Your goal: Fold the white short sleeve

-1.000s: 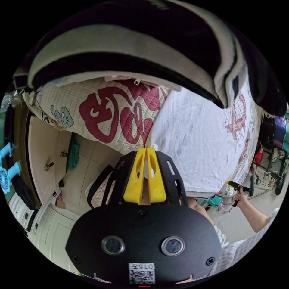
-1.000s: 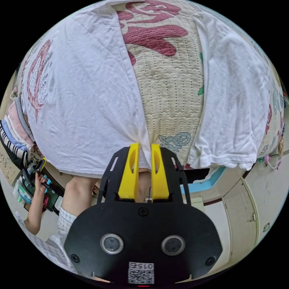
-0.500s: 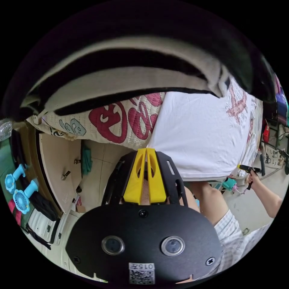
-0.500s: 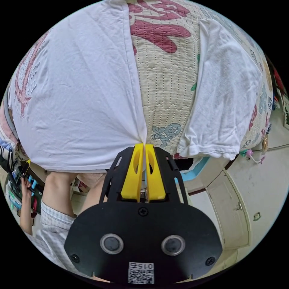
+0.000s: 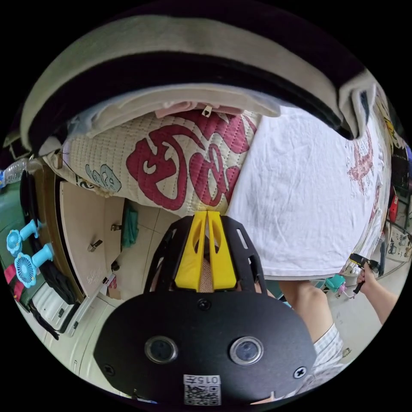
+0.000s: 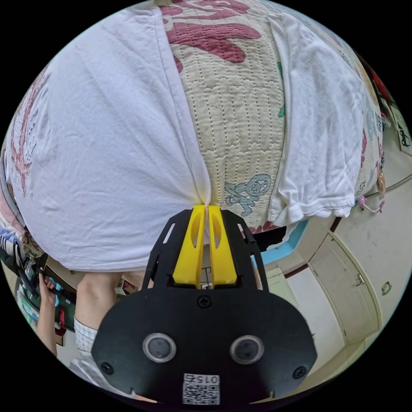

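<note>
Where white shirt point(image 6: 111, 141) hides quilt point(image 6: 240, 107), right gripper point(image 6: 207, 207) fingers pinching its corner; left gripper point(image 5: 207, 213) fingers together.

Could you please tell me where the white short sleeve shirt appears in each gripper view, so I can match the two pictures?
Left gripper view: the white short sleeve shirt fills the right half, beside the left gripper.
Right gripper view: it spreads over the left half, its corner pinched in the right gripper.
Shared landmark: the quilted cover with red patterns.
</note>
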The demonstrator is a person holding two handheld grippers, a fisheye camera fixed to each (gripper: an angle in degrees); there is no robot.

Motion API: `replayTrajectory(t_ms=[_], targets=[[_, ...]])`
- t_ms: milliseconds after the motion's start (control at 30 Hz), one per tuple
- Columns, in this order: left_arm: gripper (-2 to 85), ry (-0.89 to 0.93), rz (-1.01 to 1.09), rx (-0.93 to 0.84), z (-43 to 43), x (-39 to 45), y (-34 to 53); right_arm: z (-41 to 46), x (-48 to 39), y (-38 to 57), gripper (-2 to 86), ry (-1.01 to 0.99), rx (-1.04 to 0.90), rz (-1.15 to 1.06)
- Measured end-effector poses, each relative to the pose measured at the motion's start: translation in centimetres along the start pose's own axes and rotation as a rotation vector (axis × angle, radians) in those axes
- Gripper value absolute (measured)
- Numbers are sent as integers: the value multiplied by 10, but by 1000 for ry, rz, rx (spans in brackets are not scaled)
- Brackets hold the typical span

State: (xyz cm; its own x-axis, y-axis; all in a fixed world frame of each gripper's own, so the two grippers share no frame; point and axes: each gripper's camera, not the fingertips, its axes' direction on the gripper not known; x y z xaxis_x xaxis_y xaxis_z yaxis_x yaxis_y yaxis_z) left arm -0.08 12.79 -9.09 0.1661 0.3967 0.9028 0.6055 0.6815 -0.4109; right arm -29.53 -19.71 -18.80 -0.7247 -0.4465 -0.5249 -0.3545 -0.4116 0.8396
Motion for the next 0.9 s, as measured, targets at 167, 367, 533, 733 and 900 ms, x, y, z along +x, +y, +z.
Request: replayTrajectory(t_ms=[167,367,533,733,900], targets=[[-6,10,-31,-41,-23,16,5,-29,17,36,4,-113,33,22],[-4,-104,-25,-70,-80,41,34,-66,42,77,27,-269,28,30],[-2,-190,99,-19,-147,108,52,-108,84,116,82,-469,57,13],[6,84,458,311,-219,316,9,-209,108,121,83,-608,325,-76],[28,457,600,355,-230,494,-67,-279,106,88,96,-690,498,-134]])
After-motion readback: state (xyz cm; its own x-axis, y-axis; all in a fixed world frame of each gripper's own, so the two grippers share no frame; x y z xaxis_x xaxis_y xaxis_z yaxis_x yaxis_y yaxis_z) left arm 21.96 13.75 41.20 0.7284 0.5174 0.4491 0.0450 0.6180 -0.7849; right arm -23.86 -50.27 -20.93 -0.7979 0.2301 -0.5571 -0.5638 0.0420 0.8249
